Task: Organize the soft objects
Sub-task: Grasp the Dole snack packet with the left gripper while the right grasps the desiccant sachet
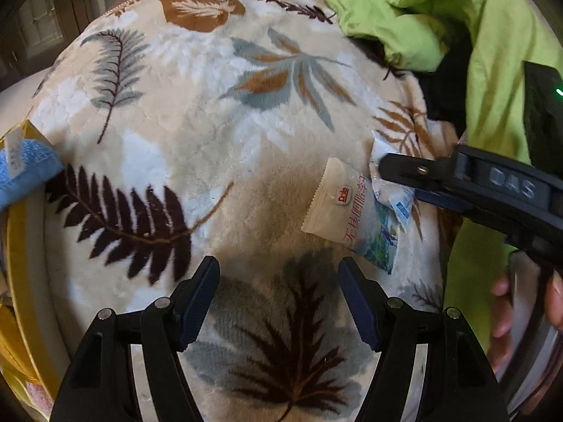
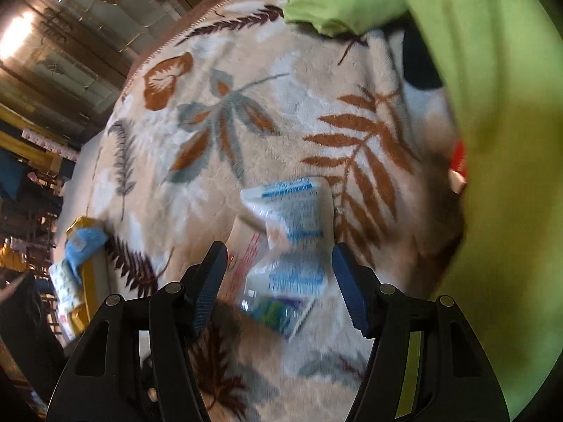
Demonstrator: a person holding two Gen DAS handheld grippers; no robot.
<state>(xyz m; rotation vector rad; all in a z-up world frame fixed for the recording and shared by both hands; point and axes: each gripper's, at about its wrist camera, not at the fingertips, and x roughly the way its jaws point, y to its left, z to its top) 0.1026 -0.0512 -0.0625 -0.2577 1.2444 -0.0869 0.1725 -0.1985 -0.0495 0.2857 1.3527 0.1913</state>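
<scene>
A cream Dole snack packet point(image 1: 346, 211) lies on the leaf-patterned fleece blanket point(image 1: 197, 133), with a white-and-blue plastic packet point(image 1: 387, 190) beside it on the right. My left gripper point(image 1: 279, 302) is open and empty above the blanket, left of and below the packets. My right gripper point(image 2: 278, 281) is open, its jaws either side of the white-and-blue packet point(image 2: 295, 232), not closed on it. The cream packet point(image 2: 242, 246) peeks out from under it. The right gripper also shows in the left wrist view point(image 1: 383, 165), over the packets.
A bright green garment point(image 1: 457, 21) is bunched along the blanket's right side and also shows in the right wrist view point(image 2: 492, 140). A blue towel point(image 1: 24, 172) sits in a yellow box point(image 1: 21, 246) at the left edge. A red item point(image 2: 459, 161) shows by the green cloth.
</scene>
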